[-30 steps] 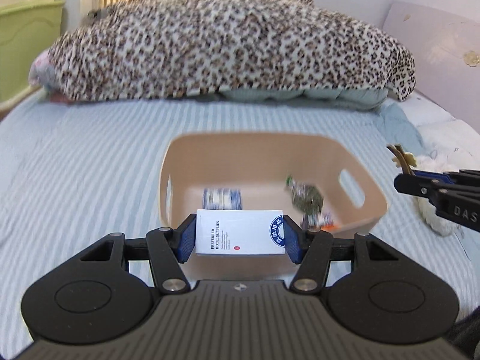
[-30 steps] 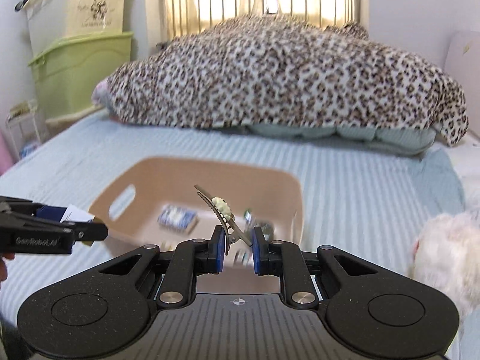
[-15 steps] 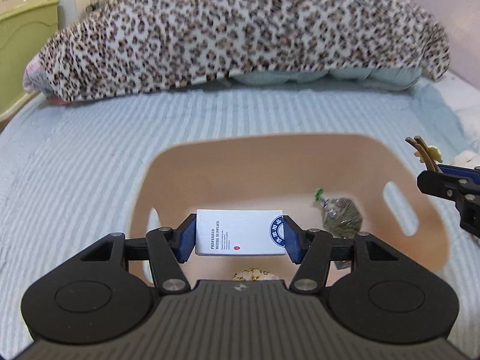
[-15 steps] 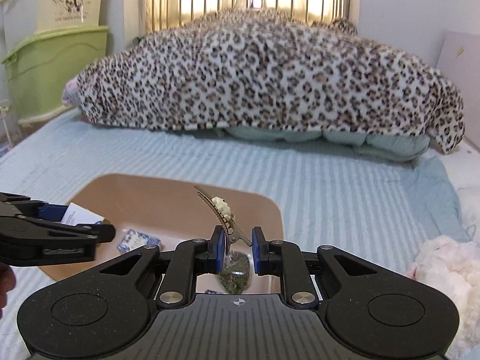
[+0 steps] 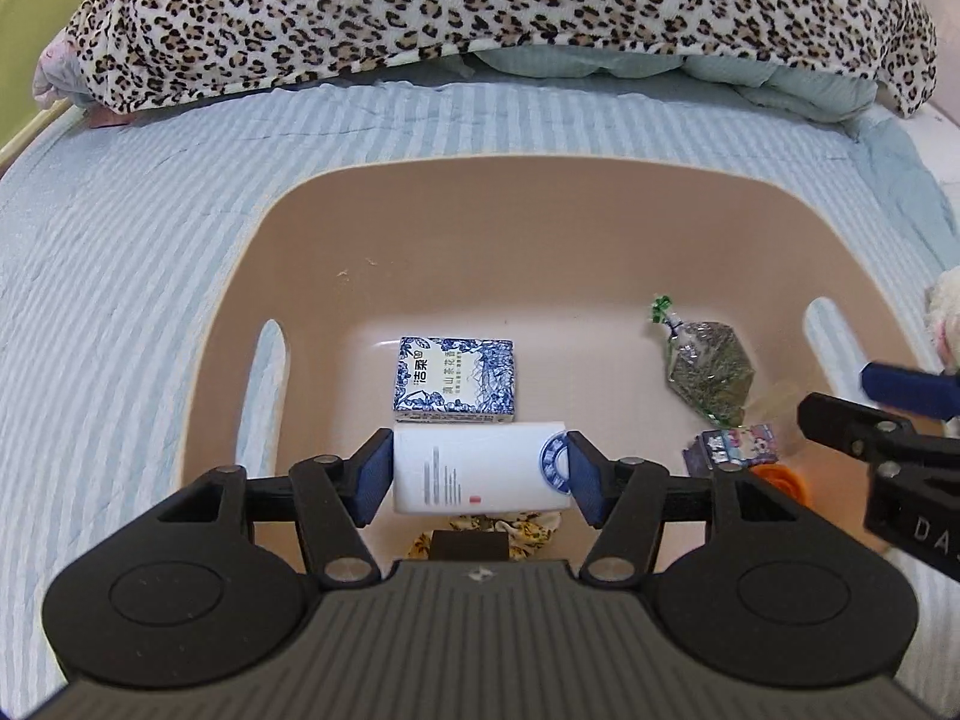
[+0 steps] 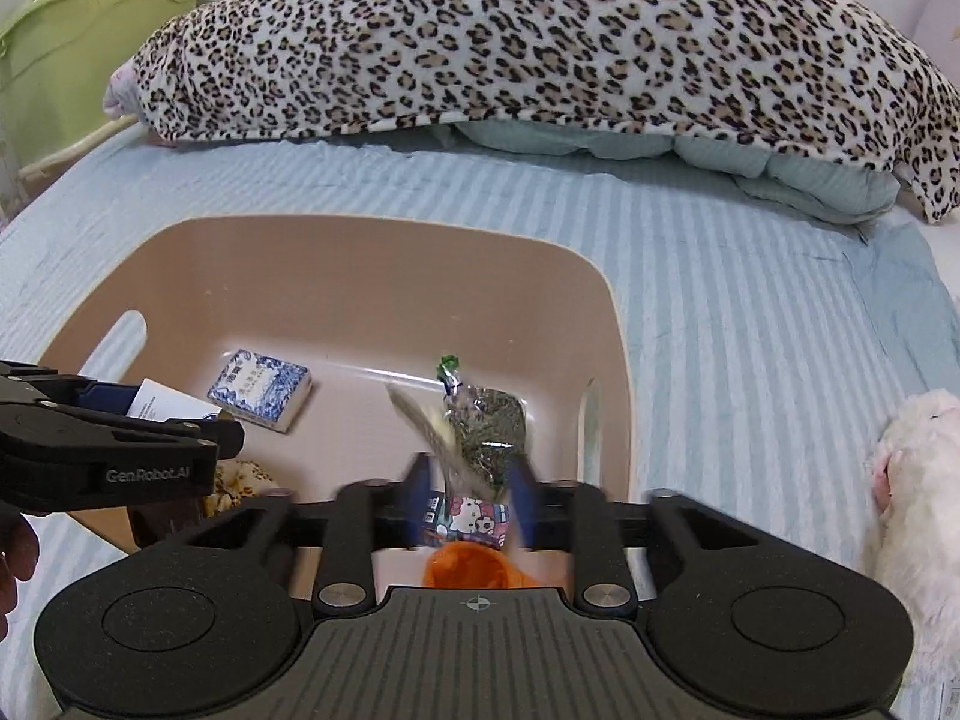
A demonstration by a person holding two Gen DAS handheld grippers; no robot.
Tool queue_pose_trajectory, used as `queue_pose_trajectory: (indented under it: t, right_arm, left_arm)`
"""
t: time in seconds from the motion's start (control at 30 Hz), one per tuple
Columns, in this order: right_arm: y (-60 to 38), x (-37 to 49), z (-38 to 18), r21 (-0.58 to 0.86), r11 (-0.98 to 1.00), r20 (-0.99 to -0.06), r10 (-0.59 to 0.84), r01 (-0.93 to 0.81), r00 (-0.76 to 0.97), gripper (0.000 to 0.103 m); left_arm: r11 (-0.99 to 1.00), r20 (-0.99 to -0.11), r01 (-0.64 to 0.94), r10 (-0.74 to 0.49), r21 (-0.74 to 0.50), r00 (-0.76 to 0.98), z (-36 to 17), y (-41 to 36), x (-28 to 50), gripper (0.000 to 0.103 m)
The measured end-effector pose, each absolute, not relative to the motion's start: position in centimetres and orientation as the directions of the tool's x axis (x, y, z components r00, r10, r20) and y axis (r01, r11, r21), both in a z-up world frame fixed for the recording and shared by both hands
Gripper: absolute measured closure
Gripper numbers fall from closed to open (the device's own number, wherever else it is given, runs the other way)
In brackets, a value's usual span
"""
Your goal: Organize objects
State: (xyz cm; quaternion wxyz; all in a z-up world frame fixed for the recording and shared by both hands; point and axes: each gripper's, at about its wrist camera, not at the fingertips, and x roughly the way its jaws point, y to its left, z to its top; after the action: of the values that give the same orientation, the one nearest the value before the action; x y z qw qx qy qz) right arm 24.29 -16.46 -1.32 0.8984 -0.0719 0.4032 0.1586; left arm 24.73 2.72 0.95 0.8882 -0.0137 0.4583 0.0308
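A beige plastic basket (image 5: 540, 198) sits on the striped bed; it also shows in the right wrist view (image 6: 360, 252). My left gripper (image 5: 480, 468) is shut on a white box (image 5: 474, 468) and holds it over the basket. My right gripper (image 6: 468, 498) has opened, and the hair clip (image 6: 432, 444) is blurred between the jaws, falling free into the basket. In the basket lie a blue-patterned box (image 5: 455, 381), a bag of dried herbs (image 5: 708, 369), a Hello Kitty packet (image 6: 468, 519) and an orange item (image 6: 474, 567).
A leopard-print blanket (image 5: 480, 6) lies across the far side of the bed. A white plush toy (image 6: 918, 480) lies to the right of the basket. Green storage bins (image 6: 90, 30) stand at the far left. A floral cloth (image 5: 510, 525) lies under my left gripper.
Both grippers moved forward and down over the basket. My right gripper opened and let go of the hair clip, which is dropping. My left gripper still holds the white box.
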Motion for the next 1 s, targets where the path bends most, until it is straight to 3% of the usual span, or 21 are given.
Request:
queue_pose_trajectory:
  t: [0.1, 0.23, 1.0]
  right_arm:
    - [-16.7, 23.6, 0.1, -0.014, 0.940, -0.722, 0.227, -0.342, 0.653, 0.041]
    - [-17.6, 22.4, 2.0, 0.007, 0.945, -0.702, 0.237, -0.327, 0.672, 0.026]
    - [-21.5, 11.1, 7.9, 0.085, 0.955, -0.660, 0.268, -0.284, 0.702, 0.024]
  left_arm:
    - [0.998, -0.793, -0.066, 0.046, 0.008, 0.607, 2.4, 2.6, 23.6, 0.025]
    - [0.998, -0.777, -0.066, 0.041, -0.001, 0.629, 4.2, 2.7, 22.0, 0.024]
    - [0.998, -0.712, -0.060, 0.054, 0.017, 0.701, 10.4, 2.5, 9.2, 0.024]
